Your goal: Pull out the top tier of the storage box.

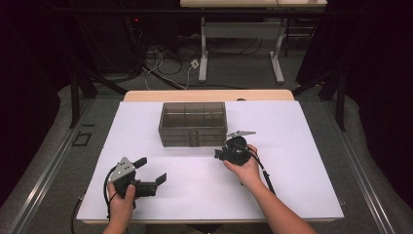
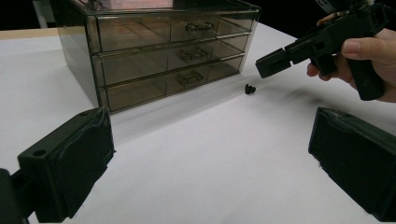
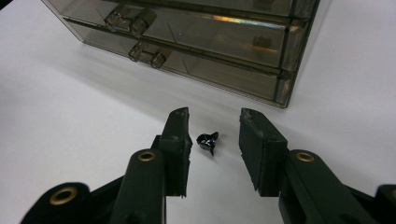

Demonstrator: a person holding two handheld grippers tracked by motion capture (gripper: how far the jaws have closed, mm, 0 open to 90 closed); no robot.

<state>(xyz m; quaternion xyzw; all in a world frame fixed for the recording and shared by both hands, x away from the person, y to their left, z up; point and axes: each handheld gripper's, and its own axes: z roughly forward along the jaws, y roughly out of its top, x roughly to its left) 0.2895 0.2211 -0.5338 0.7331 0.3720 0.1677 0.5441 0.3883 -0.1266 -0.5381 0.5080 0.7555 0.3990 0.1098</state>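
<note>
The left gripper [image 1: 148, 171] rests idle with jaws wide open. Right of it, a small black clip [image 3: 208, 142] lies on the white tabletop [image 1: 195, 195] before the smoked plastic drawer cabinet [image 1: 193, 124], between the right gripper's [image 3: 214, 140] parted, untouching jaws. Uneven closing could flick it away. Its stubby axis seems to point toward the camera; hard to tell.

The small black part [image 3: 208, 141] is too tiny to identify; drawer contents [image 2: 154, 35] murky.

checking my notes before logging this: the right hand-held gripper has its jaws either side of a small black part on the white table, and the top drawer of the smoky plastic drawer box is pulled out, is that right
Not quite. All three drawers of the drawer box are pushed in, as the left gripper view shows. The rest holds: the right hand-held gripper has its jaws either side of the small black part on the white table, not yet touching it.
</note>
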